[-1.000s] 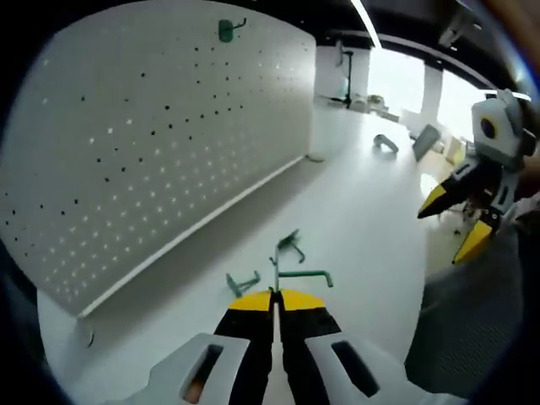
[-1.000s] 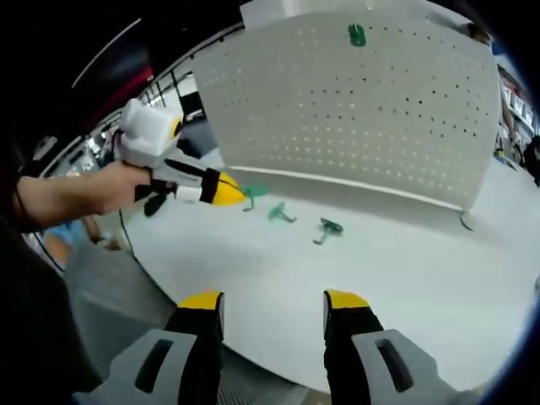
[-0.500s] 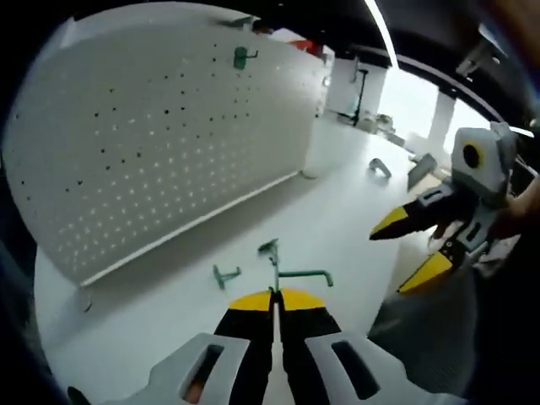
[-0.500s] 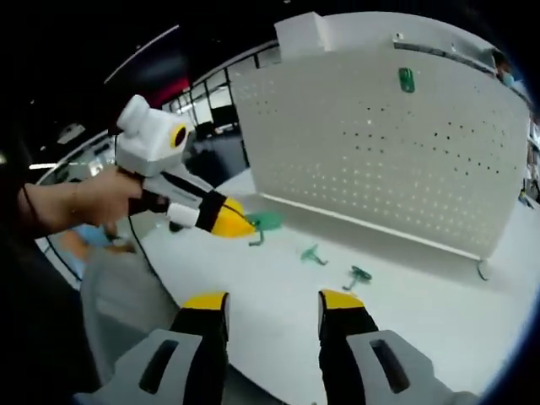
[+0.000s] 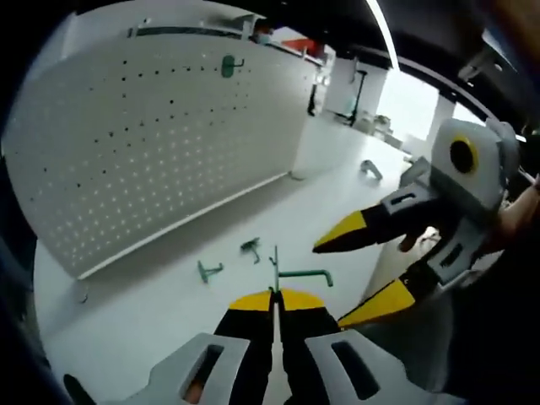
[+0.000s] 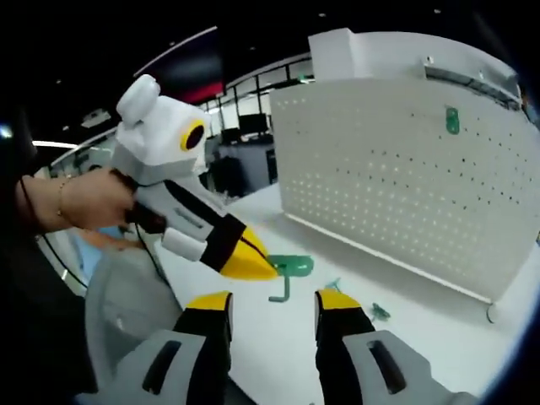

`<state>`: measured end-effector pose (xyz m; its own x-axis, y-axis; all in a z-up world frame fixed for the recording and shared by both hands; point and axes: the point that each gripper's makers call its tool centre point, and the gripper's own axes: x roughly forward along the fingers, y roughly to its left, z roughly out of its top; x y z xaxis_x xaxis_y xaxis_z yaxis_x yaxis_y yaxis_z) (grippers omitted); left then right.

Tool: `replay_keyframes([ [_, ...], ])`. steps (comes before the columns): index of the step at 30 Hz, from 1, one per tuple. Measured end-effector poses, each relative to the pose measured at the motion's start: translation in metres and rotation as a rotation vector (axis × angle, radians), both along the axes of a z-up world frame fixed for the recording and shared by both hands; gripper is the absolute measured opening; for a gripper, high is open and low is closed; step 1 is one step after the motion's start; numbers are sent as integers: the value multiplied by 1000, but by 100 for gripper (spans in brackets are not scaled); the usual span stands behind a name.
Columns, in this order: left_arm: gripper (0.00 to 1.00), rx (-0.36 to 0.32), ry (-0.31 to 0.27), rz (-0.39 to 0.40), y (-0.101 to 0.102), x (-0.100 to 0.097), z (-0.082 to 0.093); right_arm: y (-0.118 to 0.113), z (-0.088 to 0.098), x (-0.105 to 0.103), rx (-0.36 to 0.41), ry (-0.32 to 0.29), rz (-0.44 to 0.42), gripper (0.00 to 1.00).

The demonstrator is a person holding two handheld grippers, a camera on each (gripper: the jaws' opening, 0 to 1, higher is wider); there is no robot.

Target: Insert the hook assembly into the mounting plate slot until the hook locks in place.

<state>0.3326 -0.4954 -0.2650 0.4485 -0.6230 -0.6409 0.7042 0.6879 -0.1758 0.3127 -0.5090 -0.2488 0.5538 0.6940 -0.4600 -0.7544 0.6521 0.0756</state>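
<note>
A green hook (image 5: 297,272) with a flat plate end sticks out of my left gripper (image 5: 274,294), which is shut on its stem. The same hook (image 6: 291,267) hangs at the yellow tip of the left gripper (image 6: 265,270) just above my right gripper (image 6: 272,302), whose jaws stand open with nothing between them. In the left gripper view the right gripper (image 5: 331,284) comes in from the right, open, close beside the held hook. The white pegboard (image 5: 152,143) stands upright on the table with one green hook (image 5: 228,65) mounted near its top (image 6: 453,120).
Two loose green hooks (image 5: 208,270) (image 5: 251,246) lie on the white table (image 5: 169,312) before the pegboard (image 6: 405,177). A grey bracket (image 5: 369,168) lies farther back. A hand (image 6: 93,198) holds the left gripper. The table's edge runs close below both grippers.
The two grippers have come much closer together; the right gripper now sits just under the hook held by the left. Both views have pulled back from the pegboard.
</note>
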Motion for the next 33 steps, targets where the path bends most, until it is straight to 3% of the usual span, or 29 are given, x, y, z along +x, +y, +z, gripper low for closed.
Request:
replay_keyframes([
  [1,1,0,32,-8,-2,-5,-2,1,-1,-1,-5,0,7,36],
  [6,1,5,73,-20,-6,-10,-5,7,-7,-6,-28,0,37,33],
  [27,1,-11,140,-23,-9,-22,-4,6,-11,-10,-106,-42,71,18],
  [30,1,-9,150,-21,-7,-24,-4,2,-10,-6,-115,-52,47,10],
  [33,1,-24,153,-6,-6,-24,-3,2,-8,-4,-78,-16,29,9],
])
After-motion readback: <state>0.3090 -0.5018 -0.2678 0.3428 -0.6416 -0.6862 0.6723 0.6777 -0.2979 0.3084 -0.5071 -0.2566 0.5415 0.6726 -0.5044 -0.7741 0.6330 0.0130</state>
